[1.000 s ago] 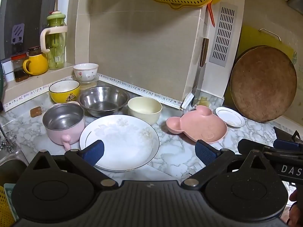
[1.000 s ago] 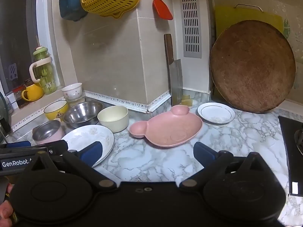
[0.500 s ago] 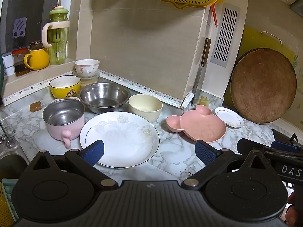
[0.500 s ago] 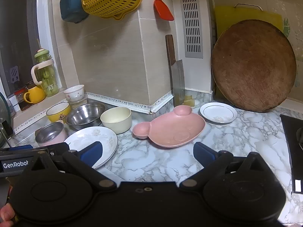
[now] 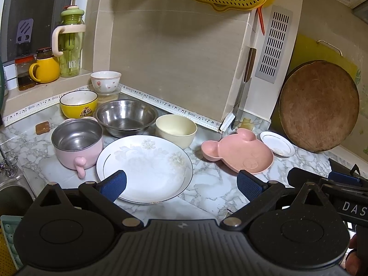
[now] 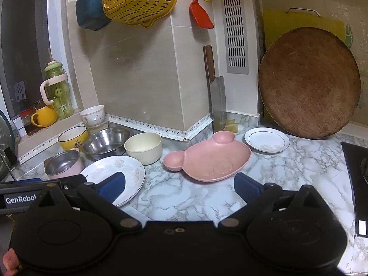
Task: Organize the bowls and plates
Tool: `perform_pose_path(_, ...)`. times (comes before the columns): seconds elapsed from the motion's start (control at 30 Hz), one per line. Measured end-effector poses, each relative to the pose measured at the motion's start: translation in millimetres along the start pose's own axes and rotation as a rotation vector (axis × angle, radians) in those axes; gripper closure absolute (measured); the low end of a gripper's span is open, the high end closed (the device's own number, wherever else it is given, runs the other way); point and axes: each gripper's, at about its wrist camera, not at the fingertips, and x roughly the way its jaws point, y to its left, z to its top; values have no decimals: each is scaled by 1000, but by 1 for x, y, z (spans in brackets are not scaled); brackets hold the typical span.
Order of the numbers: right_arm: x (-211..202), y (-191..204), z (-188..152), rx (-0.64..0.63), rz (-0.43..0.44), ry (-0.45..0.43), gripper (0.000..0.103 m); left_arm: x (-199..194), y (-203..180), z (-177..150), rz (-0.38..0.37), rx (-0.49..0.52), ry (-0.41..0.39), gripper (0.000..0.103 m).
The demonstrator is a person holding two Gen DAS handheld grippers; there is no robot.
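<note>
On the tabletop, the white plate is lying just beyond the left gripper, nearer than the right gripper; both grippers' fingers are spread wide, holding nothing.

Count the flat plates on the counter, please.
3: large white plate by the pink pot, pink bear-shaped plate in the middle, small white plate before the round board.

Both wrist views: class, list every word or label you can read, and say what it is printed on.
"ICE": on the green bottle.
"GenRobot", cut off by a finger: on the left gripper.
"DAS", cut at the frame edge: on the right gripper.
Yellow bowl emblem and brown jar label: too small to read.
</note>
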Motion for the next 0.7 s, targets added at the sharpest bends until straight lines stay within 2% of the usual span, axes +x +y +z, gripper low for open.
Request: perform_pose_path(0.7, -4, 1, 3, -11, -12, -32, 3, -4, -2, 2, -9, 13, -28, 0)
